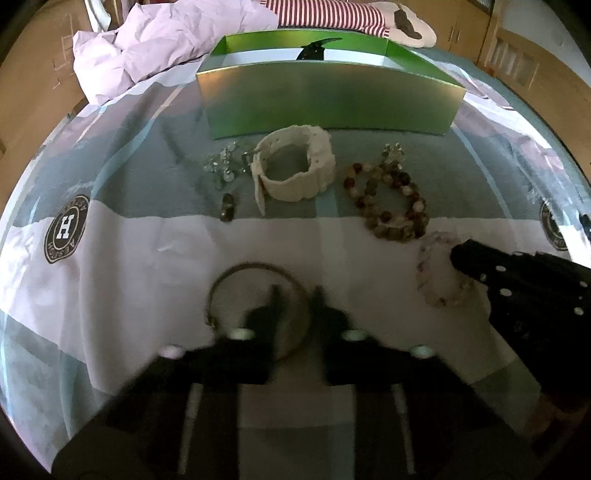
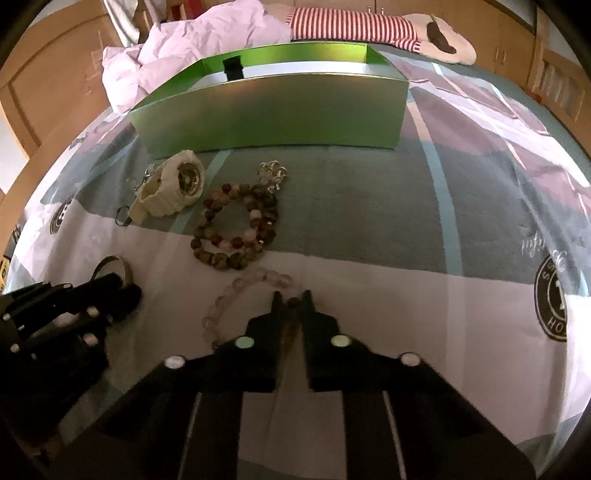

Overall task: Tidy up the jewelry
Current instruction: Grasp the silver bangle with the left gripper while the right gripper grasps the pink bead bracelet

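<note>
Jewelry lies on a bedspread in front of an open green box [image 1: 328, 99], which also shows in the right wrist view [image 2: 273, 118]. My left gripper [image 1: 295, 295] straddles the right side of a metal bangle [image 1: 255, 269], fingers slightly apart and blurred. My right gripper [image 2: 291, 299] is shut on a pale bead bracelet [image 2: 236, 295], seen from the left wrist too [image 1: 439, 273]. A white watch [image 1: 295, 170] [image 2: 173, 188], a brown bead bracelet [image 1: 388, 199] [image 2: 236, 225] and clear crystal pieces [image 1: 221, 166] [image 2: 273, 173] lie nearer the box.
A rumpled pink sheet [image 1: 155, 40] and a red-striped cloth [image 2: 351, 26] lie behind the box. A small dark charm [image 1: 227, 208] lies left of the watch. Wooden cabinets [image 2: 55, 74] stand around the bed.
</note>
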{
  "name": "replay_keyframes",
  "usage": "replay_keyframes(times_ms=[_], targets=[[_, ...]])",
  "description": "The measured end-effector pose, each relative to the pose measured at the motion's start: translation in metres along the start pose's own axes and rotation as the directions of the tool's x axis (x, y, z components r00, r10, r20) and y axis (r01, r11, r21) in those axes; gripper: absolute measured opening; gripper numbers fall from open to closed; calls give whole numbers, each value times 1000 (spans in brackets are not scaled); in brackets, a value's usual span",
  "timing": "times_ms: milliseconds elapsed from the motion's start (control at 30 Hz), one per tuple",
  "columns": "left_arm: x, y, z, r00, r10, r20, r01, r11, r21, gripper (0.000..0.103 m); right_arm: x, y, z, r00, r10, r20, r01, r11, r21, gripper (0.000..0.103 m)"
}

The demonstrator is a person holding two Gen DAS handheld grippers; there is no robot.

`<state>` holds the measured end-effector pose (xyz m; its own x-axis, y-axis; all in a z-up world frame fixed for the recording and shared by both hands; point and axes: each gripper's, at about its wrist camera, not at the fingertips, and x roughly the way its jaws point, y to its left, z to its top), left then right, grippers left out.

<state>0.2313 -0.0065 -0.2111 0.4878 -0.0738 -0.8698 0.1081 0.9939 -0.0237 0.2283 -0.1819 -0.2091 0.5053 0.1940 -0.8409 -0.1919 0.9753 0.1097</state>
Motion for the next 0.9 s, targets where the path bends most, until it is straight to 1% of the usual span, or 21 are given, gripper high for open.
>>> replay_keyframes(times_ms=[67, 133, 233, 333, 433, 600, 700, 767, 900], targets=[[-4, -1, 2, 1000, -11, 11, 11, 1000, 7, 4, -3, 1, 1, 1000, 14, 9, -14, 1000, -4, 8], [-12, 1, 5, 999, -9, 34, 9, 1000, 1, 4, -13, 4, 2, 999, 26, 39, -26, 1000, -8, 8], [-43, 5, 15, 992, -46, 115, 49, 999, -20, 4, -37, 7, 8, 994, 62, 95, -61, 998, -14, 8], [-78, 7, 22, 976, -84, 201, 90, 996, -19, 4, -63, 10, 13, 984, 79, 162, -76, 997, -29, 8], [-118, 10, 23, 951, -133, 280, 141, 990, -7, 4, -89, 5, 18, 971, 98, 218, -96, 995, -23, 8], [-155, 7, 15, 923, -188, 337, 187, 982, 34, 4, -127, -6, 20, 948, 112, 298, -116, 993, -5, 8], [-166, 5, 11, 912, -203, 356, 200, 979, 45, 4, -143, -8, 19, 938, 112, 329, -117, 993, -4, 8], [-167, 5, 8, 911, -202, 359, 200, 979, 44, 4, -148, -8, 18, 933, 109, 342, -116, 993, -2, 8], [-163, 7, 7, 918, -189, 349, 190, 981, 32, 4, -150, -9, 15, 934, 108, 340, -114, 993, -2, 8]])
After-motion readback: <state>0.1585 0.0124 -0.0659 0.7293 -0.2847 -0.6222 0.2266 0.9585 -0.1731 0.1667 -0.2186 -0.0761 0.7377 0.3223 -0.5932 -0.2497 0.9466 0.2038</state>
